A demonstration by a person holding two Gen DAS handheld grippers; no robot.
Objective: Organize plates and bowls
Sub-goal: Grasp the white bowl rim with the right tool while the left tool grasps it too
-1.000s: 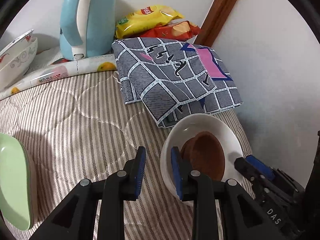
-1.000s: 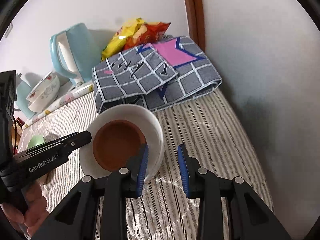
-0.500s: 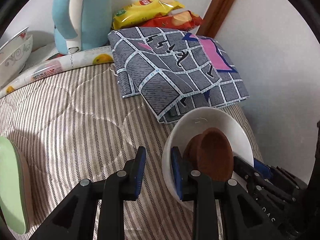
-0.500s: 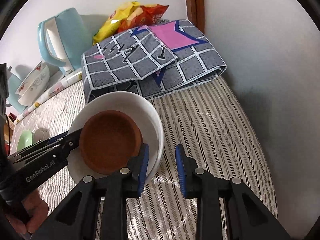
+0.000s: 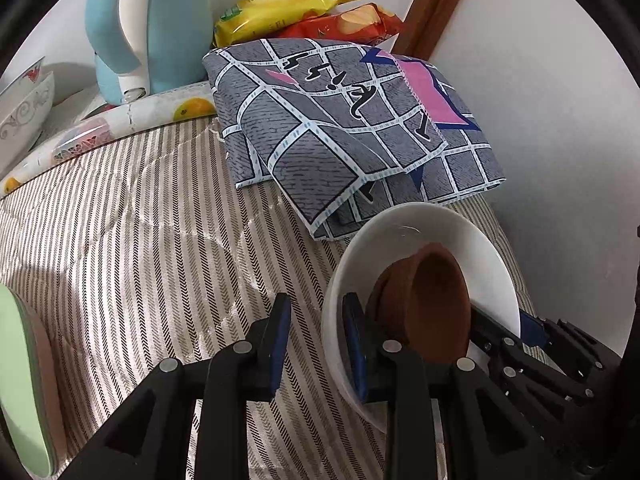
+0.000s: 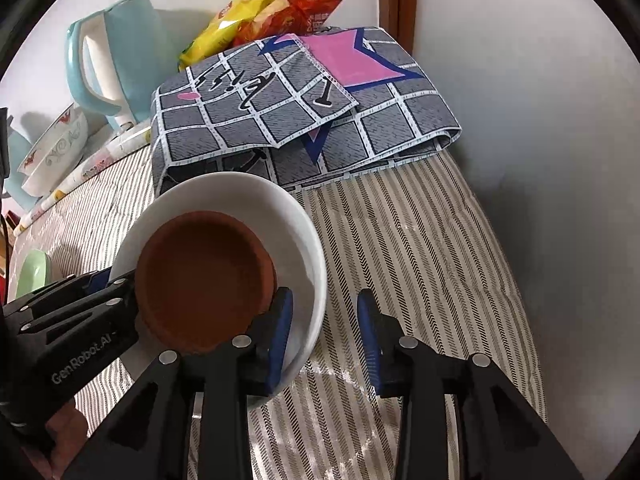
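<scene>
A white bowl (image 5: 432, 236) (image 6: 248, 196) sits on the striped mattress, with a small brown clay dish (image 5: 436, 304) (image 6: 204, 276) tilted up inside it. My left gripper (image 5: 314, 336) straddles the bowl's left rim, one finger inside and one outside, jaws a rim's width apart. My right gripper (image 6: 326, 332) straddles the opposite rim the same way. Whether either is squeezing the rim I cannot tell. A green plate (image 5: 16, 384) (image 6: 34, 272) lies at the far left.
A folded grey checked cloth (image 5: 340, 128) (image 6: 304, 120) lies just behind the bowl. Behind it are snack bags (image 5: 296, 16), a light-blue kettle (image 5: 140, 28) and patterned bowls (image 5: 20, 112) (image 6: 56, 148). A white wall (image 6: 520, 100) bounds the right side.
The brown dish has tipped up more steeply inside the white bowl. Both cameras have closed in, so the bowl looks larger and nearer. Both grippers keep their places on the rim.
</scene>
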